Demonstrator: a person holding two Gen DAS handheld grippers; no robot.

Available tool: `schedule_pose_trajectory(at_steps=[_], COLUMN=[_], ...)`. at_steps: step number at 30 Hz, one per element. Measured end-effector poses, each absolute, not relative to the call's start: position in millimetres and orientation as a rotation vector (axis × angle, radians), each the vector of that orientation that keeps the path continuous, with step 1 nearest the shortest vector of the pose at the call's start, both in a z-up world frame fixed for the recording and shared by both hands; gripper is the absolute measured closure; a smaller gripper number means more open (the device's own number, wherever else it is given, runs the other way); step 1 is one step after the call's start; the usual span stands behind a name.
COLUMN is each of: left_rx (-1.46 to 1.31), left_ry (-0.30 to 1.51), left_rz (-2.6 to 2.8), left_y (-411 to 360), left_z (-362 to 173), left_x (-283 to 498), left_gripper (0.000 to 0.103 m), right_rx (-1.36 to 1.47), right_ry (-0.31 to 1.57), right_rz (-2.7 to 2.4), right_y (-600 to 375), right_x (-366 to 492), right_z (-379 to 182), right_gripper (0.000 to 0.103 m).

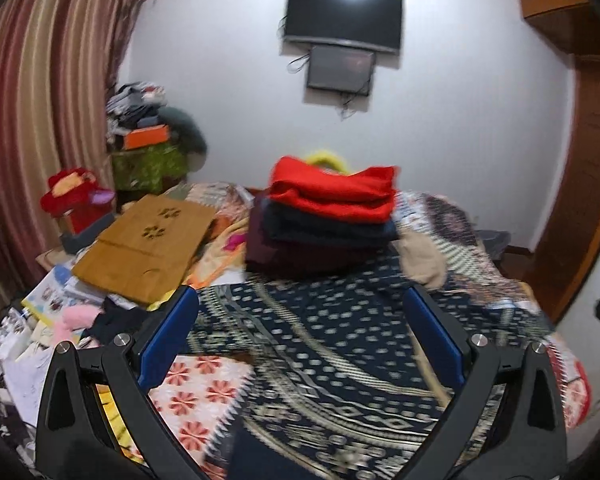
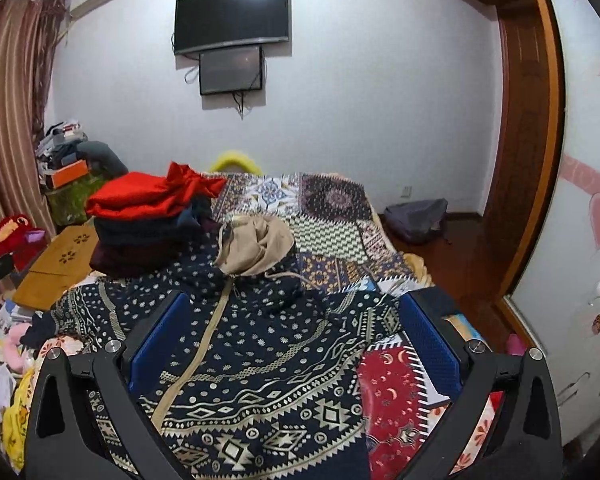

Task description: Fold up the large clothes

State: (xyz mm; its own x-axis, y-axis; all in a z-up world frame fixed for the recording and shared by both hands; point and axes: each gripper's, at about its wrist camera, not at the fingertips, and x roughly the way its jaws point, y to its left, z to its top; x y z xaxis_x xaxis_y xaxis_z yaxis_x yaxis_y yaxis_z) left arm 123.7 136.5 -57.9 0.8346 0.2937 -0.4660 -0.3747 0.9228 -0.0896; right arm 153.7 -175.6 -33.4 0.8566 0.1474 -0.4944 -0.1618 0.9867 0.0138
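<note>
Sprawling patterned navy hooded jacket (image 2: 260,360)

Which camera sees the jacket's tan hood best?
The right wrist view. There the tan hood lies in plain sight at the top of the patterned jacket, beside the folded pile. The left wrist view is blurred and shows only a tan patch of it.

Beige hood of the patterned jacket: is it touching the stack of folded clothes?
Cannot tell. In the right wrist view the beige hood sits close beside the stack of folded clothes, but no contact or gap shows plainly.
</note>
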Motion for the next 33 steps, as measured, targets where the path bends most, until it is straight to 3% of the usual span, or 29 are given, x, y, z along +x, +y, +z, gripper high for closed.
schedule_pose_trajectory(at_steps=[9, 15, 18, 21, 33], left_rx=[-0.308, -0.572, -0.775, -0.95, -1.16], left_ry=[0.648, 0.776, 0.801, 0.804, 0.891], left_rz=[0.471, 0.452, 0.383, 0.36, 0.446], left_y=[230.1, 297.9, 332.4, 358.5, 412.6], left_z=[-120.4, -175.5, -206.8, -230.4, -305.6], left_x=[153.0, 158.4, 157.6, 155.0, 173.2], left_gripper=[0.0, 0.0, 0.003, 0.014, 0.017], right_rx=[0.009, -0.059, -0.092, -0.105, -0.123], right_ry=[0.641, 0.708, 0.73, 0.745, 0.765], right_rz=[0.179, 0.159, 0.145, 0.138, 0.112], right_y=[-163.8, -150.0, -146.5, -144.1, -142.4], right_x=[199.4, 219.2, 226.2, 232.5, 244.0], right_z=[-55.8, -75.6, -83.2, -87.3, -91.3], right_gripper=[0.0, 0.0, 0.0, 0.0, 0.0])
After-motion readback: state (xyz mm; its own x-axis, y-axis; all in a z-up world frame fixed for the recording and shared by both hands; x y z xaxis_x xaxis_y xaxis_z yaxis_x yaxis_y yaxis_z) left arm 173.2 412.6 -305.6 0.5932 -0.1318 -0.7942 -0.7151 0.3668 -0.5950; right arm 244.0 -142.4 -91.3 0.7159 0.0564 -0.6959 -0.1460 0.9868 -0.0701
